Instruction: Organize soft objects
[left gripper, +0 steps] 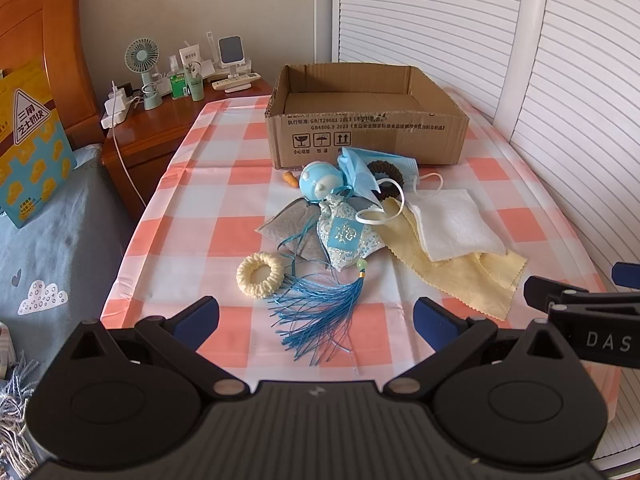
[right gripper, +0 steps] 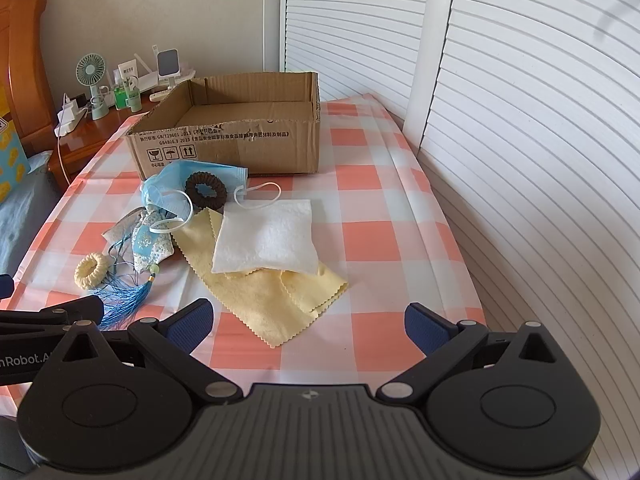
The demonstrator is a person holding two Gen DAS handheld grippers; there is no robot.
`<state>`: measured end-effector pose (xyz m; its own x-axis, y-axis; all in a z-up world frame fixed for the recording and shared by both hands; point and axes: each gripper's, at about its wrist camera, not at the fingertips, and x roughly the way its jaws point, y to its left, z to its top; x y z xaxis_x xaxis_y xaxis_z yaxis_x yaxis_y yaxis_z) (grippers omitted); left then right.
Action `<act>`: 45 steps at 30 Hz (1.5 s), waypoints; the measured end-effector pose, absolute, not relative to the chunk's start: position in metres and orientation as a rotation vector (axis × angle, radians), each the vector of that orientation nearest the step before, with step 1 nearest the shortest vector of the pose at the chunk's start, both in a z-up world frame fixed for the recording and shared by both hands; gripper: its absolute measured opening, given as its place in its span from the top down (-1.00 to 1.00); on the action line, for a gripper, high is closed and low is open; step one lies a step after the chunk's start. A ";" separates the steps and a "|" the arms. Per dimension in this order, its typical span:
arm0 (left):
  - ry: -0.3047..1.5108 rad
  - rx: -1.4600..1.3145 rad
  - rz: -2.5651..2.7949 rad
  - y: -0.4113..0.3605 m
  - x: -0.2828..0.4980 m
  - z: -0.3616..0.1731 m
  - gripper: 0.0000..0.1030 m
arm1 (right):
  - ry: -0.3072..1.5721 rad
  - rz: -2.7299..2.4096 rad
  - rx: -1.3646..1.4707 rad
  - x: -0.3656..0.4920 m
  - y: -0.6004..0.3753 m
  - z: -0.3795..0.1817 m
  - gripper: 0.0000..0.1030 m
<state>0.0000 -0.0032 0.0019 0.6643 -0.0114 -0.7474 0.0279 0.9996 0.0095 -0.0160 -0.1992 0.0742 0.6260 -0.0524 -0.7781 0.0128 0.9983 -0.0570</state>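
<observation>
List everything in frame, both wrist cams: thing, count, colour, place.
cardboard box: 1, brown, open, far end of table
face mask: 1, light blue, in front of box
dark hair tie: 1, brown, on the mask
blue round toy: 1, light blue, left of mask
sachet with tassel: 1, blue-white, pile centre
grey pouch: 1, grey, partly under the sachet
cream hair tie: 1, cream, near left of pile
white cloth: 1, white, atop yellow cloth
yellow cloth: 1, pale yellow, right of pile
tablecloth: 1, pink-white check
desk fan: 1, green, nightstand
left gripper: open, empty
right gripper: open, empty
</observation>
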 end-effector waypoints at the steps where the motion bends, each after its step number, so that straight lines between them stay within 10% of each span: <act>1: 0.844 0.021 -0.022 -0.003 0.000 0.002 -0.99 | 0.894 -0.037 -0.048 -0.016 -0.199 0.074 -1.00; 45: 0.799 0.045 -0.089 0.028 0.028 -0.025 -0.99 | 0.880 0.006 -0.084 0.010 -0.199 0.059 -1.00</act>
<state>0.0279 0.0277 -0.0253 0.6939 -0.0624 -0.7174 0.0968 0.9953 0.0071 0.0102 -0.1992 0.0586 0.6372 -0.0296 -0.7701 -0.0393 0.9967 -0.0708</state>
